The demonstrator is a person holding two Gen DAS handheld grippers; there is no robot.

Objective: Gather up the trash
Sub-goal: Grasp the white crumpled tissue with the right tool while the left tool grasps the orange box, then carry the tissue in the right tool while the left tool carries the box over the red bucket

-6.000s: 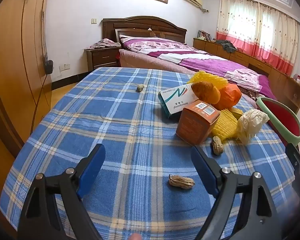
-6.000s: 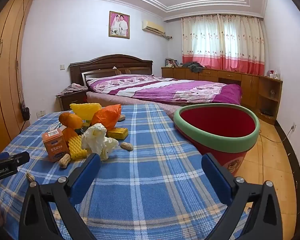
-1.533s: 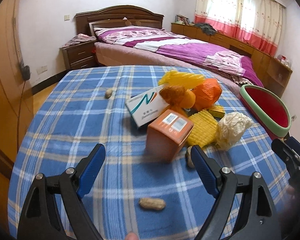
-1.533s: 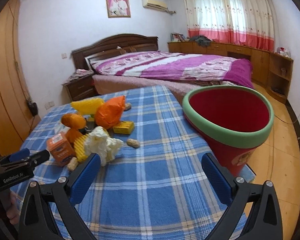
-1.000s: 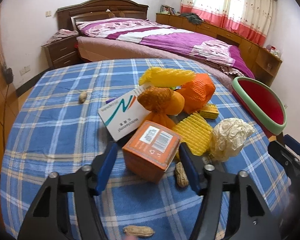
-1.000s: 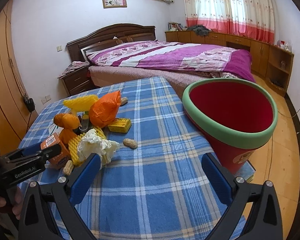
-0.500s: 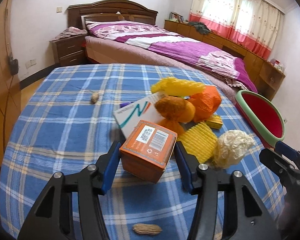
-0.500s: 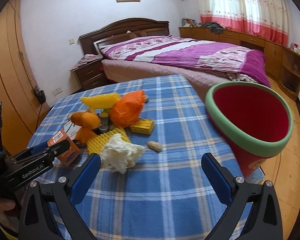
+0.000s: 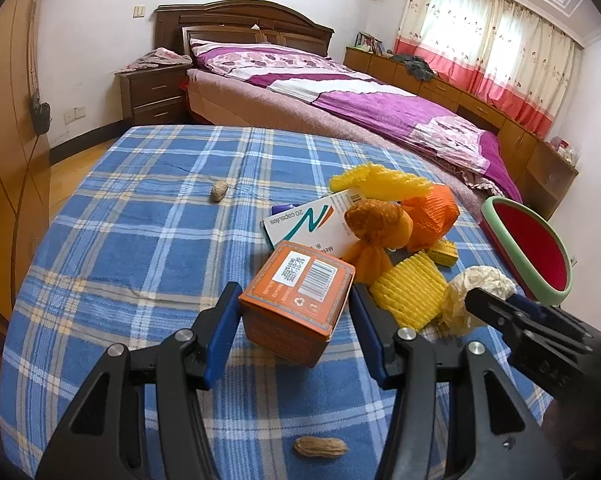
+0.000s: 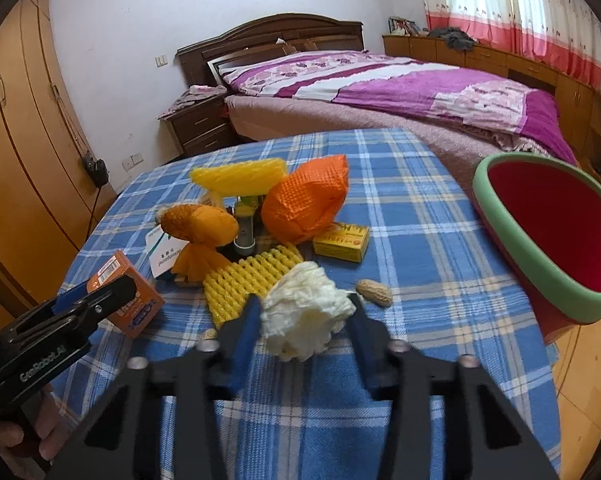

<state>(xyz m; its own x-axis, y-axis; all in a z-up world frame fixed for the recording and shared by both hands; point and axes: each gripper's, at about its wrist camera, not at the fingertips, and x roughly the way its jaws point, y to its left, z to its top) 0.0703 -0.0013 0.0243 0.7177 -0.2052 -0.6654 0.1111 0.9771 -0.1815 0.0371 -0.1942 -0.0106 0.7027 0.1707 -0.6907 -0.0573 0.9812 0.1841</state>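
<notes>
The left hand-held gripper (image 9: 296, 322) has its blue pads pressed on either side of an orange carton (image 9: 298, 308), whose top bears a white sticker with a barcode and small digits too fine to read, plus a recycling mark. The same gripper's arm, seen in the right wrist view, is stamped "GenRobot.AI". Behind the carton lies a white medicine box (image 9: 306, 222) printed "20 capsules" with a green and orange swoosh; its remaining text cannot be made out. A small yellow box (image 10: 341, 243) carries red characters, not legible.

The right hand-held gripper (image 10: 303, 320) is closing, its jaws either side of a crumpled white paper wad (image 10: 302, 316) and touching its edges.

Other trash is heaped just beyond: yellow foam netting (image 10: 246, 278), an orange foam net (image 10: 306, 204), and a peanut (image 10: 374, 293) just right of the wad. Another peanut (image 9: 320, 447) lies near the left gripper.

Everything sits on a surface (image 9: 140, 240) covered in blue plaid cloth. At its right edge stands a red bin with a green rim (image 10: 548, 240). Far behind are a bed with a purple cover (image 10: 380, 84), a dark wooden headboard, a nightstand (image 9: 156, 92), wooden wardrobes on the left, and red and white curtains (image 9: 488, 44).
</notes>
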